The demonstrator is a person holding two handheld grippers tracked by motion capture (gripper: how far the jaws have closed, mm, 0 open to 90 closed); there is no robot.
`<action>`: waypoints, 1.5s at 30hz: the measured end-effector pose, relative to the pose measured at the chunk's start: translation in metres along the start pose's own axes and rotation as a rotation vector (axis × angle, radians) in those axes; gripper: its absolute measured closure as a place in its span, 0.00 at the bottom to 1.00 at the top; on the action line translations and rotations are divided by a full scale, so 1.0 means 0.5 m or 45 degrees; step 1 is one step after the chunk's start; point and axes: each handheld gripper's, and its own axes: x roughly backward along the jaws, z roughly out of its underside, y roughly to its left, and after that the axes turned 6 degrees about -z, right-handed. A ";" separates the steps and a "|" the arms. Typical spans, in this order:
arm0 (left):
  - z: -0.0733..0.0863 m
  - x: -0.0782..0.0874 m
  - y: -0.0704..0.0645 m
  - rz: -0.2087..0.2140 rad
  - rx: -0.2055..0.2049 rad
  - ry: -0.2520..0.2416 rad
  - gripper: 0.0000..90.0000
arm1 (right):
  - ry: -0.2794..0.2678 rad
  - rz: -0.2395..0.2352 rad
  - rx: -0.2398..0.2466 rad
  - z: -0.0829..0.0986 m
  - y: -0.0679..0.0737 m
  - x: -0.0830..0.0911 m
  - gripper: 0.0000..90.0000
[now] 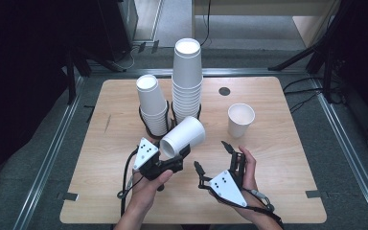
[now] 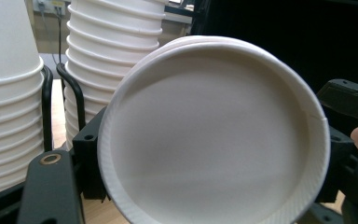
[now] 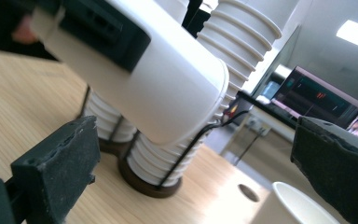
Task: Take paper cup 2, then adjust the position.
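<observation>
We see the left hand-held gripper (image 1: pixel 175 155) clamped on a white paper cup (image 1: pixel 183 136), which it holds on its side above the desk (image 1: pixel 124 201), its open mouth turned back toward the person; in the left gripper view the cup's rim (image 2: pixel 214 135) sits between the two black jaws, pressed from both sides, and we look straight into its bare inside. The held cup hangs just in front of two stacks of upturned cups, each standing in a black wire holder: a shorter stack (image 1: pixel 152 105) at the left and a taller stack (image 1: pixel 187 79) at the right; whether it touches either stack we cannot tell. The right hand-held gripper (image 1: pixel 213 155) has its jaws spread wide with nothing between them; it is just right of the held cup and apart from it. A single cup (image 1: pixel 240 120) stands upright, mouth up, on the desk to the right of the stacks, beyond the right hand-held gripper; in the right gripper view its rim (image 3: pixel 293 203) shows near the right jaw.
</observation>
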 end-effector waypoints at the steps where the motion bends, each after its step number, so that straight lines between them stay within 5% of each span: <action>1: 0.000 0.000 0.000 -0.003 -0.003 -0.002 0.24 | -0.002 -0.002 -0.031 -0.005 0.000 0.001 0.02; 14: -0.001 0.004 0.001 0.011 0.005 -0.054 0.25 | -0.063 -0.041 -0.518 -0.025 -0.027 0.009 0.02; 19: -0.001 0.003 0.000 0.008 -0.006 -0.063 0.25 | -0.152 -0.099 -0.745 -0.038 -0.038 0.019 0.01; 28: 0.003 0.001 -0.004 0.024 0.005 -0.087 0.25 | -0.125 -0.119 -1.074 -0.035 -0.046 0.013 0.00; 35: 0.004 0.002 -0.009 0.020 -0.013 -0.090 0.25 | -0.158 -0.126 -1.289 -0.031 -0.059 0.014 0.00; 38: 0.008 0.000 -0.010 0.035 0.032 -0.097 0.25 | -0.203 -0.141 -1.364 -0.031 -0.060 0.015 0.00; 45: 0.017 -0.004 -0.013 0.019 0.023 -0.121 0.25 | -0.199 -0.148 -1.499 -0.028 -0.058 0.012 0.00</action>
